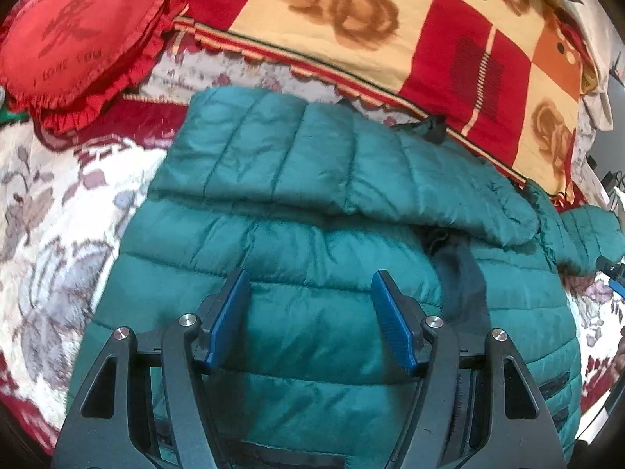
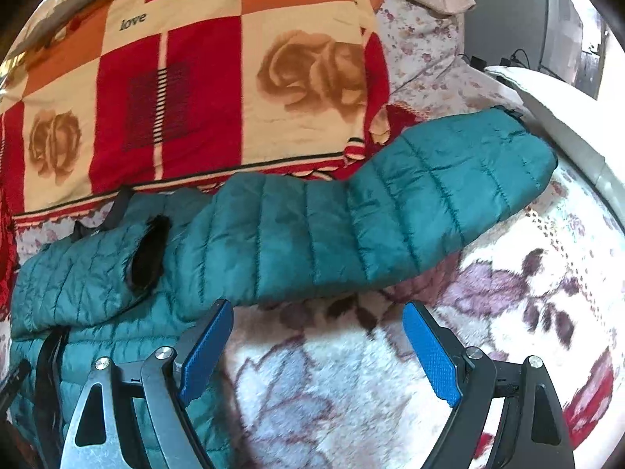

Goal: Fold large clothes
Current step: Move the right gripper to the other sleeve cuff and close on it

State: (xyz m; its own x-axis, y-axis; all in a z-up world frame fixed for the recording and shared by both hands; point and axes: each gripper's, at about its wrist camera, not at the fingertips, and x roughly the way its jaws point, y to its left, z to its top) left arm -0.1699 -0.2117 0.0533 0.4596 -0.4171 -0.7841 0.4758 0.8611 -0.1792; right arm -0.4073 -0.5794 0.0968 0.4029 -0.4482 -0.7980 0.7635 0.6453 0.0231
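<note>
Both hand-held grippers were released, each with its blue pads spread apart and nothing pinched between them. Over the body of the teal puffer jacket hung the left gripper, angled downward, its pads clear of the quilted fabric in the left wrist view. One sleeve lay folded across the top of the jacket's body, its cuff end pointing toward the right side of the bed. A dark lining strip showed where the front of the jacket parted.

Off the jacket's edge, the right gripper hung above the white floral fleece blanket that covered the bed, its left pad just at the hem of the jacket and its right pad over bare blanket. Beyond it the other sleeve stretched out flat toward the bed's right edge, reaching a white ledge there. A dark, fur-edged opening showed at the collar end.

Behind the jacket, toward the far side of the bed, lay a red, orange and cream checked blanket with rose prints and the word "love". A red heart-shaped cushion with a ruffled border sat at the far left corner.
</note>
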